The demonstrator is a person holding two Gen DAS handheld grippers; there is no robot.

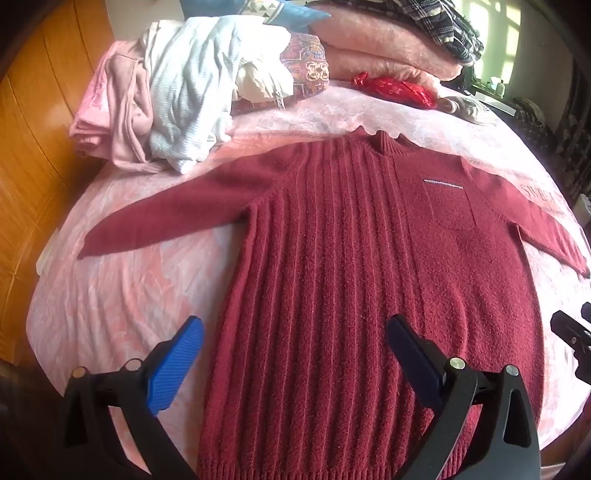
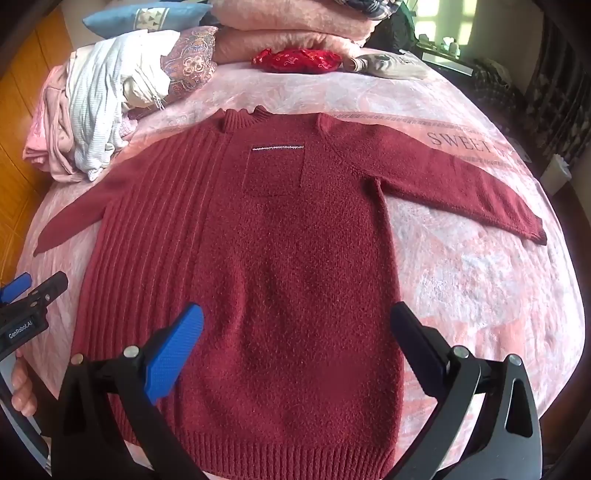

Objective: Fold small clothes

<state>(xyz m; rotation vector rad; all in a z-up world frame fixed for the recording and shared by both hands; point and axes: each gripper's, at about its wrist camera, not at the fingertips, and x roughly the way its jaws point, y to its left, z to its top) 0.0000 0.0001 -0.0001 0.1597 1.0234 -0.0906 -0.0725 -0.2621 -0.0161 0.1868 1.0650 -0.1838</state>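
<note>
Sweater (image 1: 332, 258) first: a dark red knit pullover lies flat and face up on a pink patterned bedspread (image 1: 122, 295), both sleeves spread out to the sides, its ribbed hem nearest the cameras and its collar toward the head of the bed. One half of its front carries raised vertical ribs; the other half is plain knit with a chest pocket (image 2: 275, 170) topped by a thin pale stitched line.

Over the sweater's hem half hangs the left gripper (image 1: 295, 347), pointing steeply down, its blue-padded fingers (image 1: 173, 369) spread wide with nothing between them but the ribbed knit below; whether the pads touch the cloth cannot be told. The right gripper (image 2: 295, 343) hangs likewise above the plain-knit lower half, fingers (image 2: 173, 354) wide apart and holding nothing. In the right wrist view the left gripper shows at the sweater's ribbed edge, with the person's hand (image 2: 22, 387) on its handle.

Beyond the sweater's ribbed-side shoulder sits a heap of unfolded clothes (image 1: 177, 103), white ribbed cloth on top of pale pink pieces. Past the collar lie a small red patterned pouch (image 2: 295, 59), a paisley cushion (image 2: 192, 62), folded pink blankets (image 2: 288, 33) and a blue pillow (image 2: 147, 16). Printed lettering on the bedspread runs beside the pocket-side sleeve.
</note>
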